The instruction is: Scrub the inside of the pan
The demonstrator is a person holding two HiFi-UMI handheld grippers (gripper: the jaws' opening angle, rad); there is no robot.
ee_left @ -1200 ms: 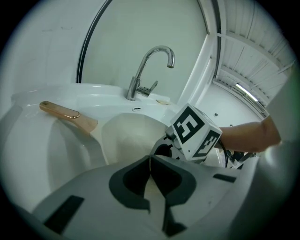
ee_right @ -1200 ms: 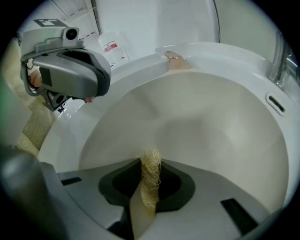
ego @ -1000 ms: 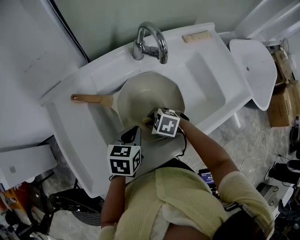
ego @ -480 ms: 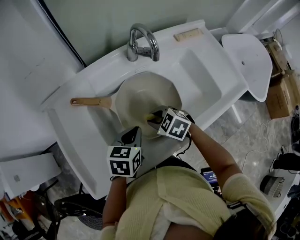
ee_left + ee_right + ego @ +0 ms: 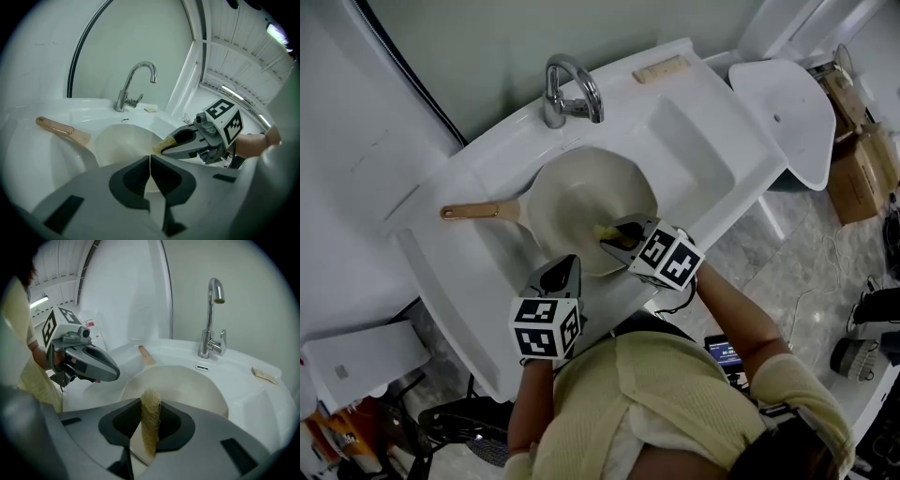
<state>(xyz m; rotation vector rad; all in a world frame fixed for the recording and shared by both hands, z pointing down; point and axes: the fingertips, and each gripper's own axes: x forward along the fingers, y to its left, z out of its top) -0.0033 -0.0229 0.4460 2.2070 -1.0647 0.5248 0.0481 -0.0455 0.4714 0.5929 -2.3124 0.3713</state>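
A cream pan [image 5: 581,197] with a wooden handle [image 5: 474,212] lies in the white sink basin [image 5: 487,253]. My right gripper [image 5: 609,239] is shut on a yellowish fibre scrubber [image 5: 150,423] at the pan's near right rim; the scrubber [image 5: 604,232] pokes out over the pan's inside. In the left gripper view the same scrubber [image 5: 161,146] shows at the right gripper's tip. My left gripper [image 5: 560,274] hangs shut and empty at the pan's near edge, its jaws [image 5: 149,176] pressed together. The pan [image 5: 173,383] fills the middle of the right gripper view.
A chrome tap [image 5: 565,89] stands behind the pan. A small tan bar [image 5: 656,67] lies on the sink's back ledge. A second shallow basin [image 5: 694,150] lies to the pan's right. A white toilet lid [image 5: 783,117] and cardboard boxes [image 5: 853,178] are at the right.
My right gripper with the scrubber has slid to the right and slightly nearer across the pan's inside. The left gripper has stayed at the near edge.
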